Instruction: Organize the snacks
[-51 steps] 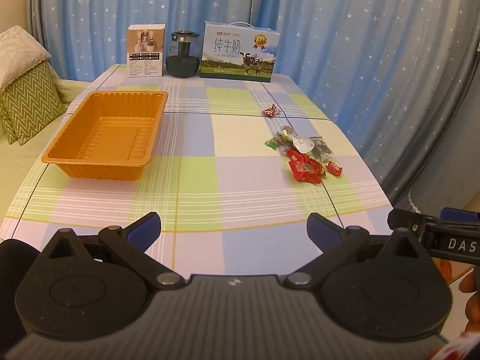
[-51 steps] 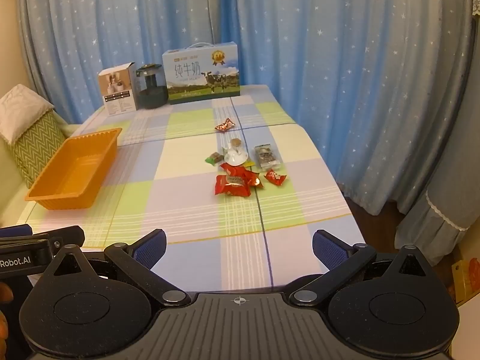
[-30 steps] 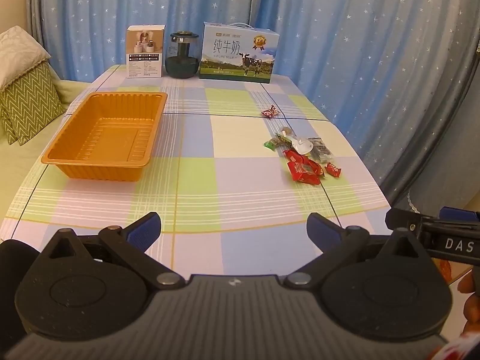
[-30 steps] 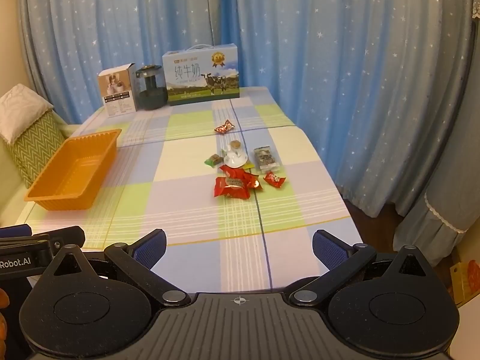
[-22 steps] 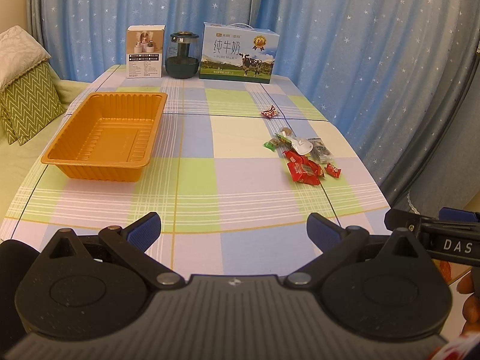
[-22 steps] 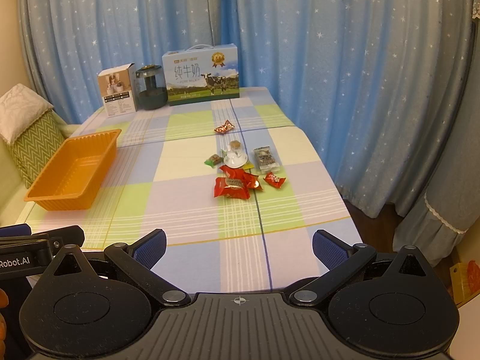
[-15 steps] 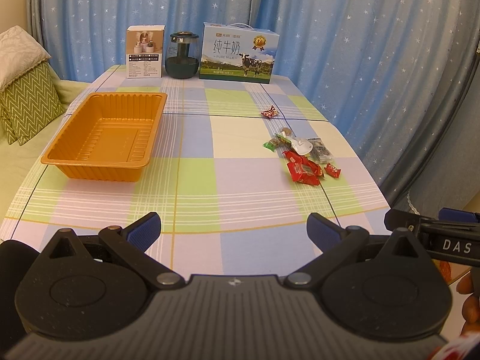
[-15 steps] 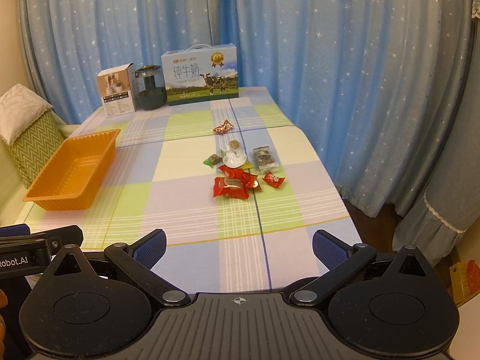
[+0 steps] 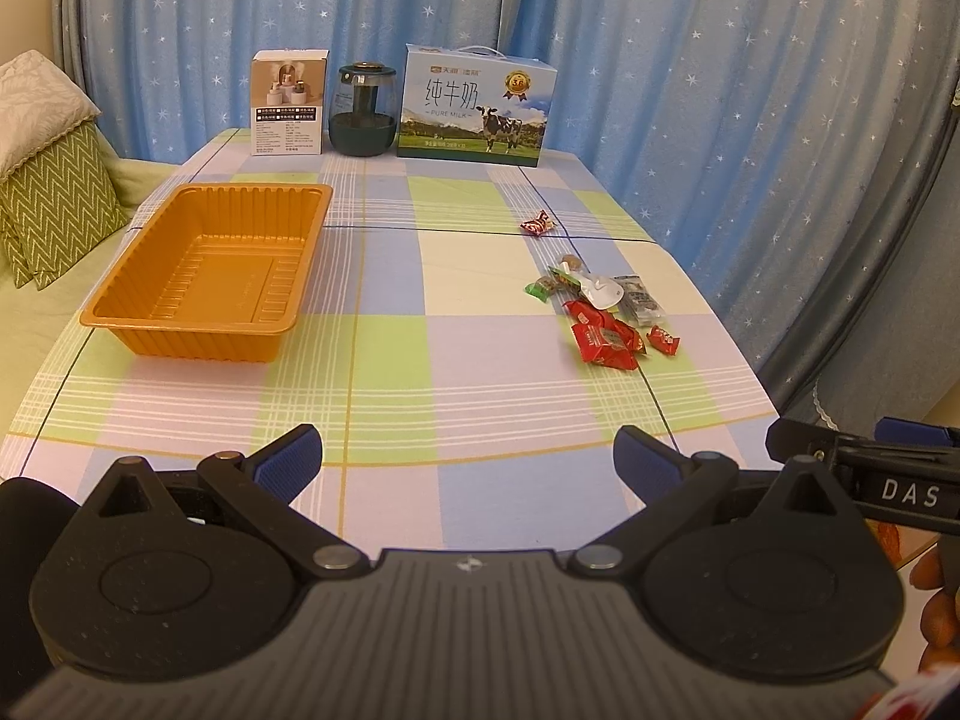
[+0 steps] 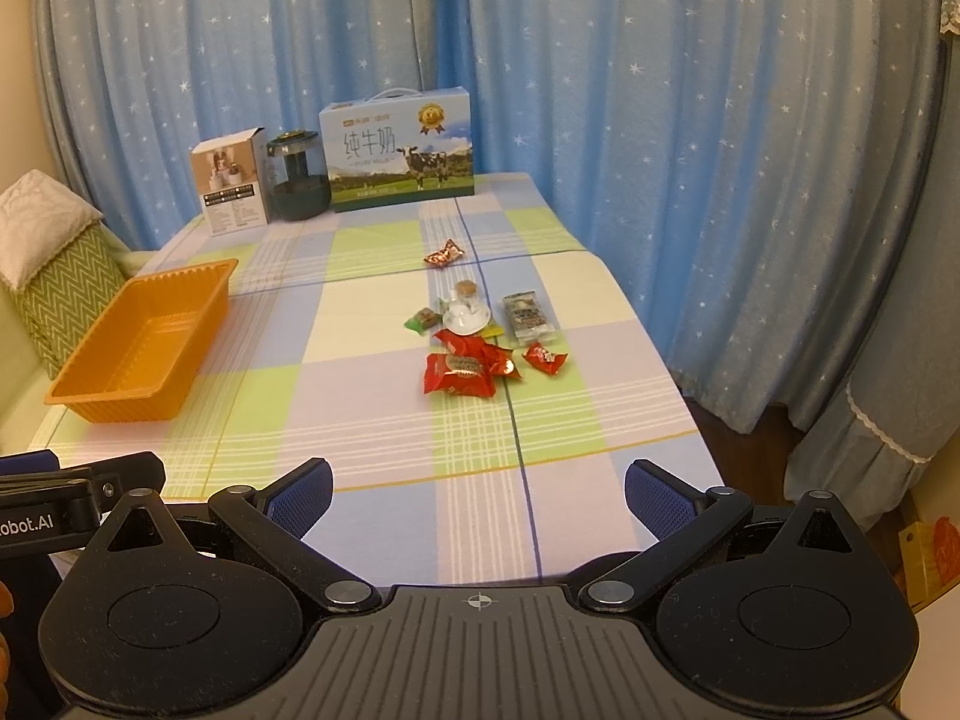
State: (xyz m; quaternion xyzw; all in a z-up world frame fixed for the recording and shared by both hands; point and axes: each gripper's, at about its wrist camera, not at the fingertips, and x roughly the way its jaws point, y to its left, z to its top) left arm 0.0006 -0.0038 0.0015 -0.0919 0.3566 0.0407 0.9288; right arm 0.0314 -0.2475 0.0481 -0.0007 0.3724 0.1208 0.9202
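- Left gripper and right gripper: fingers spread wide, holding nothing.
- Snacks lie clustered on the table, 12 o'clock of the right gripper.
- Orange tray sits at 11 o'clock of the left gripper.

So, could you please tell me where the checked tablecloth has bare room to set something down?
Free: the wide strip between the orange plastic tray and the pile of wrapped snacks, and the near edge before both open grippers. Crowded: the snack pile on the right, and the far edge with the white carton, dark jar and milk box.
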